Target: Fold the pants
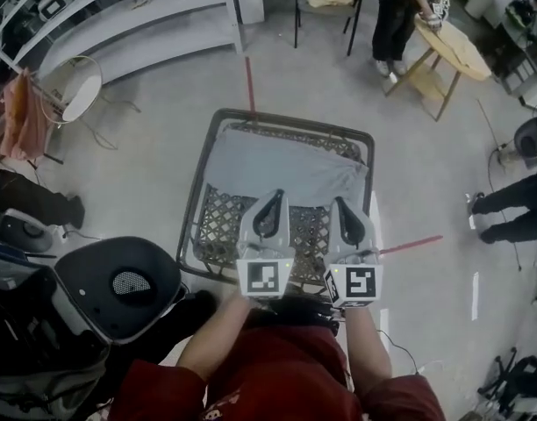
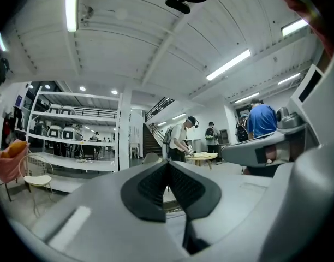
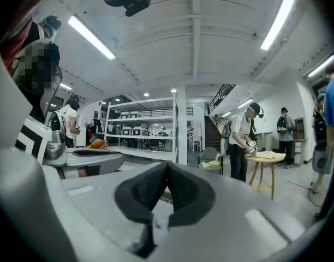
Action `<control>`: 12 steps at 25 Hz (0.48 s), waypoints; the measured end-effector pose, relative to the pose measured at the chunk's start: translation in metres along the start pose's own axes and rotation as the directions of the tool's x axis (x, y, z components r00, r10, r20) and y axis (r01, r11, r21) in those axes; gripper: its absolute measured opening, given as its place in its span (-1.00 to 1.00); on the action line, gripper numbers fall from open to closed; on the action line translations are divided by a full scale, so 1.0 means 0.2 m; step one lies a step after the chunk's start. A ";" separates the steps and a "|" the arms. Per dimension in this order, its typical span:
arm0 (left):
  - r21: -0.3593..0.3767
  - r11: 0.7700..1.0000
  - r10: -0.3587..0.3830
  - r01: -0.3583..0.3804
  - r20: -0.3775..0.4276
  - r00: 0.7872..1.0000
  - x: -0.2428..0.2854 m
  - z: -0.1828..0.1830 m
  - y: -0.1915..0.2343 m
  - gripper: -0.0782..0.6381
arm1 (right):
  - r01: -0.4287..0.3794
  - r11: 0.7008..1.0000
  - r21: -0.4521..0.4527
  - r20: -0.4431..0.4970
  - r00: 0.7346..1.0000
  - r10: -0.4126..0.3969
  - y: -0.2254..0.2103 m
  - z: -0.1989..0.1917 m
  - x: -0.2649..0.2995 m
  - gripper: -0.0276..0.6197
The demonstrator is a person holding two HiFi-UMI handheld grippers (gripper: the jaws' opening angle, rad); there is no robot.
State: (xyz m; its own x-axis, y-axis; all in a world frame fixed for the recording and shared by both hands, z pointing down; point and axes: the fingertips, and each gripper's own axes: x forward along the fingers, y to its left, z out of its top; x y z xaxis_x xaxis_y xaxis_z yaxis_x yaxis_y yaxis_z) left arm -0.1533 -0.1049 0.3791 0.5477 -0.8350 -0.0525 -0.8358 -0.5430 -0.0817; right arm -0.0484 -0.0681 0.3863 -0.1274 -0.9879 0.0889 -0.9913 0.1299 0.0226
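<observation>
Red sleeves fill the bottom of the head view, and both hands are up in front of the chest with 2 grippers side by side. Left gripper [image 1: 274,197] is clamped tight, pads meeting edge to edge in its own view, nothing between them. Right gripper [image 1: 340,203] is the same story: pads pressed together, no cloth caught, pointing out level across the room rather than down at the work. Neither one touches anything.

Below them sits the table [image 1: 189,224], a dark frame with a woven top, its near half bare. Over the far half, at 12 o'clock from the grippers, lie the pants [image 1: 286,169]: a grey, fairly flat block squared roughly to the frame, with one loose corner trailing toward 4 o'clock. By my read the folding is done or close to it, since both grippers are off the cloth and lifted clear. How many layers are in that stack I cannot tell. At most, that trailing corner wants tidying.

Far off at 1 o'clock, a person [image 1: 396,11] works at a wooden stand.
</observation>
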 end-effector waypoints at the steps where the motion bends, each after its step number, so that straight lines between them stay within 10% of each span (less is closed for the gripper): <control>1: 0.015 1.000 -0.006 0.006 0.007 1.000 -0.04 0.03 -0.01 -0.76 | 0.004 1.000 -0.006 0.009 1.000 -0.004 0.02 0.03 -0.04 -0.91; 12: 0.057 0.998 -0.015 0.009 0.092 0.996 -0.54 0.25 -0.27 -0.76 | 0.050 0.998 -0.048 0.073 0.996 -0.046 0.14 0.14 -0.64 -0.91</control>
State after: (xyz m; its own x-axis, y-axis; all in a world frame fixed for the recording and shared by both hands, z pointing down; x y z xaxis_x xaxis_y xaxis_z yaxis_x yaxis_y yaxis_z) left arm -0.1650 0.0190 0.3393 0.5612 -0.8152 -0.1429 -0.8269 -0.5450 -0.1386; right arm -0.0607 0.0591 0.3472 -0.0834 -0.9964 0.0149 -0.9936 0.0843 0.0751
